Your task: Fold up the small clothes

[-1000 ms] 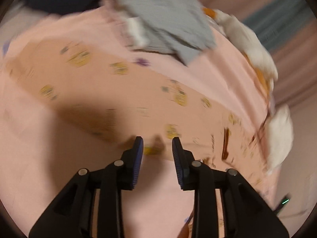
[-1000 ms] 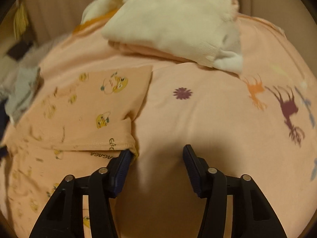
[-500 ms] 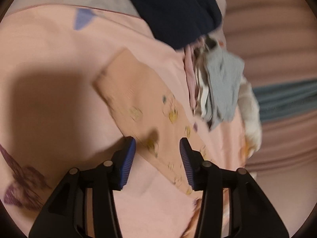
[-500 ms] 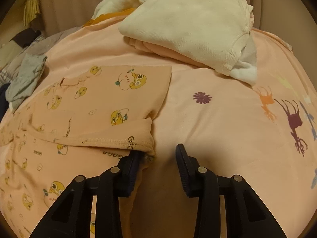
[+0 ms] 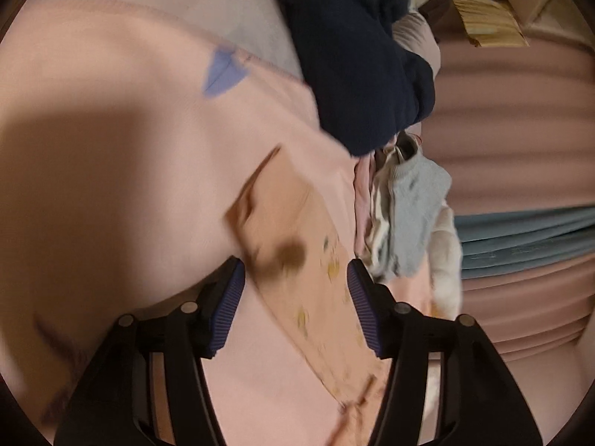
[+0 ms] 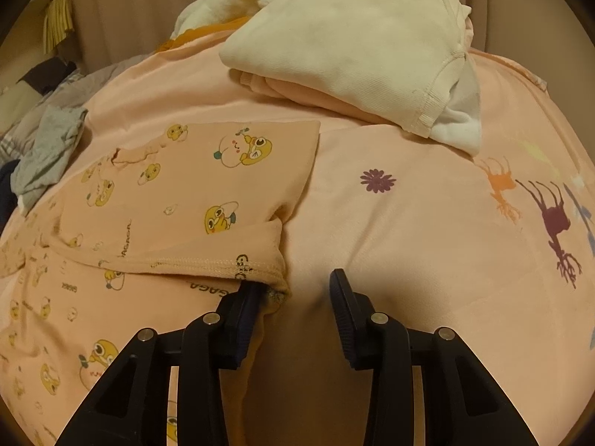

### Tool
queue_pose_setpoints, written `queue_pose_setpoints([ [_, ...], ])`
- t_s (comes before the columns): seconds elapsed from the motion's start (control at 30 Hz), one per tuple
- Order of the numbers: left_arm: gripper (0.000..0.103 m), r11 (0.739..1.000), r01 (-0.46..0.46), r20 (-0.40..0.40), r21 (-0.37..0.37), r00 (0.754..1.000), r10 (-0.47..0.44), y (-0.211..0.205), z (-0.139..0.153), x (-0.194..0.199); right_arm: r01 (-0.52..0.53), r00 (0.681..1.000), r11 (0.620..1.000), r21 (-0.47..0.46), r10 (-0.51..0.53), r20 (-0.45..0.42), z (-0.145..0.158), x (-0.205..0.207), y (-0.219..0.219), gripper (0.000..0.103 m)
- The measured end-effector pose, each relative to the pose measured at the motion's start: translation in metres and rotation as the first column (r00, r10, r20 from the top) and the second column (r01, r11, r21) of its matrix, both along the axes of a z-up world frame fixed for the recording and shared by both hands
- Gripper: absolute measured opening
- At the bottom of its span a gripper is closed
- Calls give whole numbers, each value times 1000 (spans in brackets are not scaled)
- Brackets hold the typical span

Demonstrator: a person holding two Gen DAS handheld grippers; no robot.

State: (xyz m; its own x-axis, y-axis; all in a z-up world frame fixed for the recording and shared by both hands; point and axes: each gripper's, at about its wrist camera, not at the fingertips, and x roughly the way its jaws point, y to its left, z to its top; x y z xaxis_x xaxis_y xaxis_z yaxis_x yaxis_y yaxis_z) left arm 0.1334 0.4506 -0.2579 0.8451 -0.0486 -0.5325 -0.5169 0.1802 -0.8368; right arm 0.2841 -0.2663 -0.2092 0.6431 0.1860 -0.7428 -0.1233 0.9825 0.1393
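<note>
Grippers first: the right gripper (image 6: 293, 297) is sitting low over the pink bedsheet (image 6: 427, 230), its jaws parted after closing a little, with the left pad pressing against the folded hem corner of the peach cartoon-print garment (image 6: 178, 200) and the right pad standing clear of any cloth, so nothing is being pinched. That garment is lying flat on the sheet, spreading away to the left, one flap folded over its lower part. Across in the other view, the left gripper (image 5: 297, 297) is hovering with its jaws just opening wider, released, and a narrow strip of the same peach garment (image 5: 297, 245) is running on the sheet between and below the pads without being squeezed; this picture is blurring. Farther back, a folded cream garment (image 6: 346, 52) is resting on a folded pink one, well apart from the peach piece. Off to the side, a grey sock-like piece (image 5: 416, 215) is lying crumpled beside a dark navy garment (image 5: 357, 55).
</note>
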Motion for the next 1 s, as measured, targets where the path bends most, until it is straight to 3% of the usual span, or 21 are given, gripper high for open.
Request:
queue_pose_setpoints([
  [0.1,54,996,53,-26,68,998,-51,0,0,25,0,1000,1000,0,0,-1,0,0,0,39],
  [0.17,37,995,60,-38,79,998,-58,0,-3,31,0,1000,1000,3,0,-2,0,0,0,39],
  [0.2,17,996,62,-50,69,997,-58,0,-6,33,0,1000,1000,10,0,-2,0,0,-2,39],
  [0.23,6,996,67,-50,62,997,-64,0,-10,35,0,1000,1000,16,0,-2,0,0,-2,39],
  [0.33,6,991,61,-77,121,996,-52,-4,-5,35,0,1000,999,35,0,-3,-1,0,-5,39],
  [0.47,5,960,91,-98,265,993,-67,-21,30,42,0,1000,999,46,0,-1,-2,-1,-6,39],
  [0.53,5,930,127,-113,345,989,-93,-34,53,49,0,1000,999,48,0,1,-2,-1,-7,39],
  [0.57,5,901,157,-116,404,986,-119,-47,70,54,0,1000,999,51,0,2,-2,-2,-7,39],
  [0.67,5,849,206,-122,487,978,-168,-79,103,67,1,1000,998,70,-2,3,-2,-2,-9,39],
  [0.83,5,795,295,-69,529,949,-307,-148,146,104,3,1000,994,109,-4,4,-4,-3,-14,39],
  [1.0,5,733,383,-19,562,892,-452,-235,174,146,2,1000,988,154,-3,5,-5,-4,-19,39],
])
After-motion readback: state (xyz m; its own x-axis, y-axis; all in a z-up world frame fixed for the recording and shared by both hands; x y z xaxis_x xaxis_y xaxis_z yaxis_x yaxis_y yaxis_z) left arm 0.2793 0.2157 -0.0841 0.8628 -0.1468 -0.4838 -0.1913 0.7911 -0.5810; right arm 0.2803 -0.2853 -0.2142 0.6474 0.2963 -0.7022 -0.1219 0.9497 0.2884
